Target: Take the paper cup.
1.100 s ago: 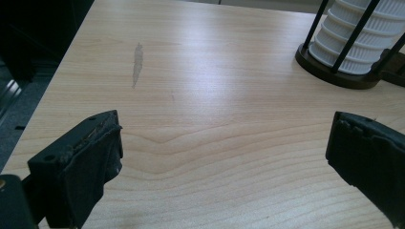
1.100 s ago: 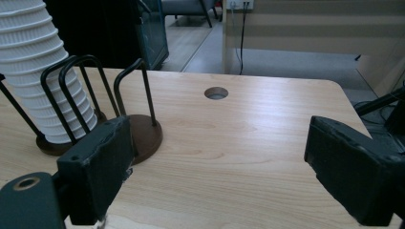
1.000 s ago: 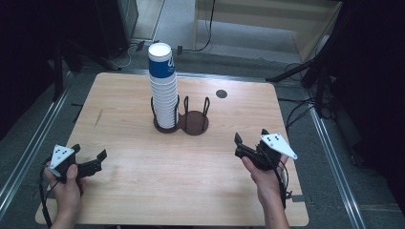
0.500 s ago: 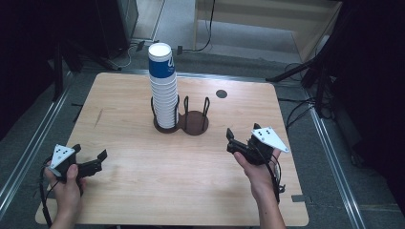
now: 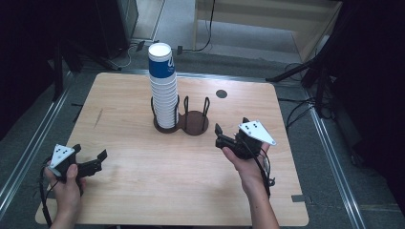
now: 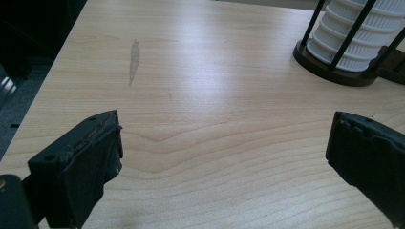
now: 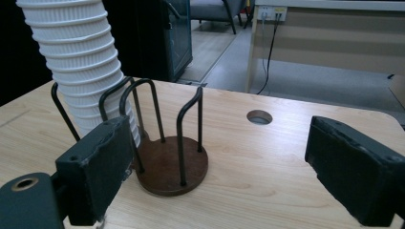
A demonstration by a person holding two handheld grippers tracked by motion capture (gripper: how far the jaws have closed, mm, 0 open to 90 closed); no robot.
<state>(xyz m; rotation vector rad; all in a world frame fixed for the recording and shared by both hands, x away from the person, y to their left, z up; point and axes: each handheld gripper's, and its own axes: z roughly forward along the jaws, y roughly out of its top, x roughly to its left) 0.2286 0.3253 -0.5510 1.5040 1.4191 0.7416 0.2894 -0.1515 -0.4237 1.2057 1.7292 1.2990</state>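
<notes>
hovering above the wooden table (image 5: pixel 143 181), the right gripper (image 5: pixel 230 135) has its two black jaws spread apart with nothing between them, and they point at the empty ring of the cup holder (image 5: pixel 195 121), which is near but not touched. the right gripper view looks between those released jaws at the round brown base and its black wire uprights, with bare wood in front. one holder with two rings side by side stands near the middle of the table; its left ring carries one tall stack of white ribbed paper cups (image 5: pixel 165 102), the top cup printed blue. the individual cups are too many and too tightly nested to count. one small round hole (image 5: pixel 221 94) lies in the tabletop beyond the holder, toward the far edge. the left gripper (image 5: pixel 91 163) sits at the near left corner, well apart from the holder, its two jaws also released and empty over bare wood, as the left gripper view shows, with the stack's foot at the upper right of that view. two hands in all, one gripper in each
</notes>
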